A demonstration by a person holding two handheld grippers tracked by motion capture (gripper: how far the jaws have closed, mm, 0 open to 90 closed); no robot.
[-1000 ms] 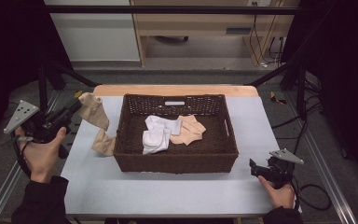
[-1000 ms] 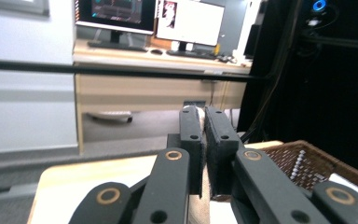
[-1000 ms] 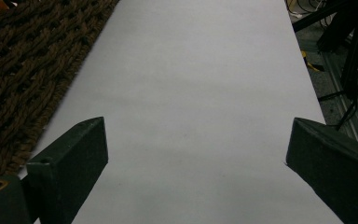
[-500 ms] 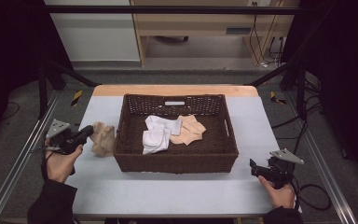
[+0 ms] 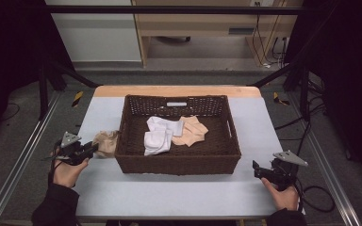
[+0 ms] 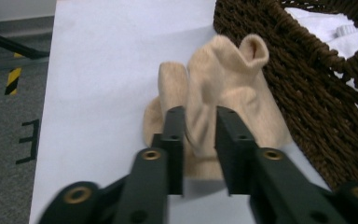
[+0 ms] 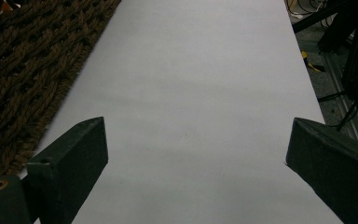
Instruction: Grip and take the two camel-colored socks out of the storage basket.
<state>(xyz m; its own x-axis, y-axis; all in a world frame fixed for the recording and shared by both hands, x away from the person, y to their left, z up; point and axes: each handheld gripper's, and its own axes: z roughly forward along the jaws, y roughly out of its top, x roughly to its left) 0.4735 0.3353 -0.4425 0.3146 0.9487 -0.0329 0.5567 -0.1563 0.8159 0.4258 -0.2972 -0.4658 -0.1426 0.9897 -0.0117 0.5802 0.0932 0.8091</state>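
Observation:
A beige sock [image 5: 106, 142] lies crumpled on the white table [image 5: 169, 193], against the left outer wall of the brown wicker basket [image 5: 176, 162]. My left gripper [image 5: 94, 147] sits low at that sock. In the left gripper view its jaws [image 6: 200, 116] have just been opening and stand slightly apart, with a fold of the sock [image 6: 223, 84] loose between them. My right gripper [image 5: 256, 168] rests at the table's front right. Its jaws [image 7: 198, 123] are wide open over bare tabletop [image 7: 196, 70].
Inside the basket lie white socks [image 5: 158, 136] and a tan one [image 5: 191, 132]. The woven basket wall [image 6: 307, 107] stands close to the right of my left gripper. Metal rails run along both table sides, with dark floor and cables beyond.
My left hand came down from holding the sock dangling in the air to the tabletop left of the basket. The sock now lies heaped there and the jaws have parted. The right hand stayed still.

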